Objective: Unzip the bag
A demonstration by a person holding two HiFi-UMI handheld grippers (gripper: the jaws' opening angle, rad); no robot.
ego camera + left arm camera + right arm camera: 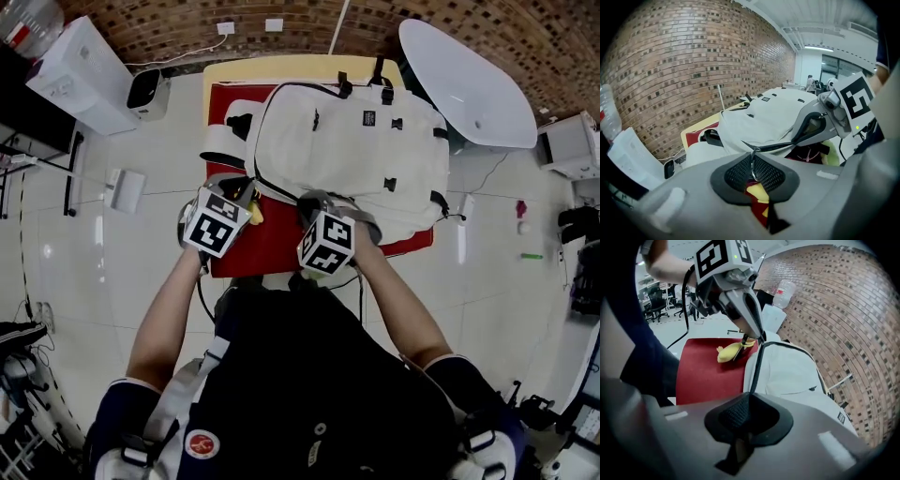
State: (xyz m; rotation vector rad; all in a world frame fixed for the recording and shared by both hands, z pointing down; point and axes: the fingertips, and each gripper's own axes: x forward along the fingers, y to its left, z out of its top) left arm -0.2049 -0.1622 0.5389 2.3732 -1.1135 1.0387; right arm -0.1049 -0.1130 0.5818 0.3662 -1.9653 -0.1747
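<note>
A white backpack [356, 150] lies flat on a red mat [272, 246]. My left gripper [246, 192] is at the bag's near left corner, shut on the metal zipper pull [752, 161]. My right gripper [314, 201] sits just to its right at the near edge, shut on the black zipper edge [757, 366] of the bag. In the left gripper view the black zipper line [773, 146] runs taut from my left gripper [752, 165] to the right gripper [796, 139]. In the right gripper view the same strip leads from my right gripper [747, 404] up to the left gripper [759, 337].
A yellow object [733, 351] lies on the mat by the bag's corner. The mat covers a small yellow table [230, 70]. A white round tabletop [469, 80] stands at the right, a white cabinet [80, 70] at the left. A brick wall is behind.
</note>
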